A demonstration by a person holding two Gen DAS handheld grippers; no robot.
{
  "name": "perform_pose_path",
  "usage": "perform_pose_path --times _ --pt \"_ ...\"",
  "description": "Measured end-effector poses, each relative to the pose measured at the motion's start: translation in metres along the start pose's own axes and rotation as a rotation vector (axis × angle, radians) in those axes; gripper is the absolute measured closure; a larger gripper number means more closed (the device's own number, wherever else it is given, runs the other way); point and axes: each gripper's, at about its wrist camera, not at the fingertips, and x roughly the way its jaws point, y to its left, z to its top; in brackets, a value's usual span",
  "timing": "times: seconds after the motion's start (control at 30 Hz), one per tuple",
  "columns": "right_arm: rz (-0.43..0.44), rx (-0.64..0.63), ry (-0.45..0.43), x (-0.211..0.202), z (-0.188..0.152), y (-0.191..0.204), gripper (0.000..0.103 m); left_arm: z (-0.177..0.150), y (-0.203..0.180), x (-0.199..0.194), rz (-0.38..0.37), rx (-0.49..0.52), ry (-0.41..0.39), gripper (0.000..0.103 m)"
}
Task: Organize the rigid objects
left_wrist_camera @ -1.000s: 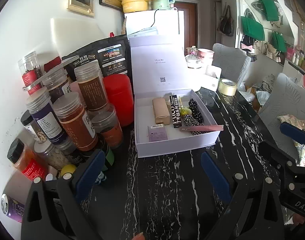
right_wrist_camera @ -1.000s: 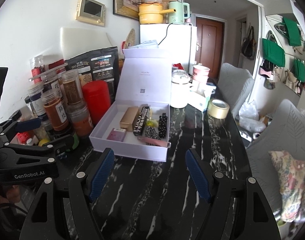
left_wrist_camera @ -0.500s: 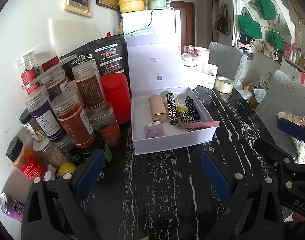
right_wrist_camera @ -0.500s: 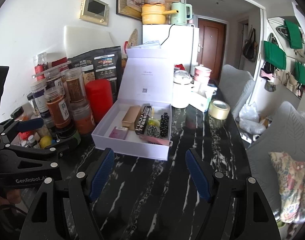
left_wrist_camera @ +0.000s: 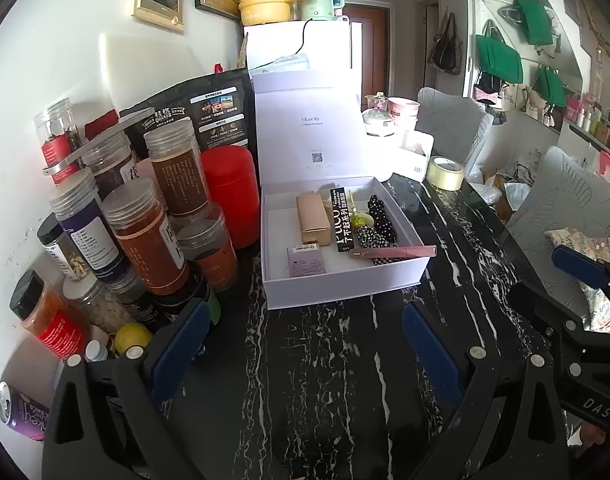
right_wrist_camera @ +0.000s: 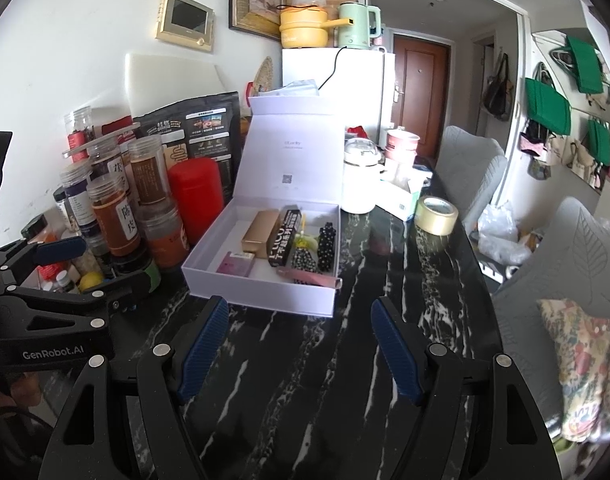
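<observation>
An open white box [left_wrist_camera: 345, 286] with its lid up stands on the black marble table [left_wrist_camera: 325, 360]; it also shows in the right wrist view [right_wrist_camera: 261, 294]. Inside lie a gold box [left_wrist_camera: 313, 219], a black carton [left_wrist_camera: 341, 220], a small purple box [left_wrist_camera: 306, 262], black dotted hair ties [left_wrist_camera: 379, 220] and a pink pen [left_wrist_camera: 393, 253] resting across the right rim. My left gripper [left_wrist_camera: 303, 338] is open and empty, in front of the box. My right gripper [right_wrist_camera: 299, 338] is open and empty, also short of the box. The left gripper shows at the right wrist view's left [right_wrist_camera: 93, 268].
Several spice jars [left_wrist_camera: 145, 232] and a red canister [left_wrist_camera: 229, 196] crowd the table's left side by the wall. A tape roll [left_wrist_camera: 445, 173], a white pot [right_wrist_camera: 359, 184] and a tissue box [right_wrist_camera: 401, 200] stand behind the box. Grey chairs [right_wrist_camera: 565, 272] stand to the right.
Both grippers have drawn back a little from the box and risen slightly. Nothing in the box has moved.
</observation>
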Motion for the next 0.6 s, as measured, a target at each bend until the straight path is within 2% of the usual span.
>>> perform_pose_path --times 0.6 --pt "-0.005 0.000 0.022 0.0099 -0.0020 -0.0004 0.028 -0.0031 0.0023 0.0025 0.005 0.022 0.007 0.004"
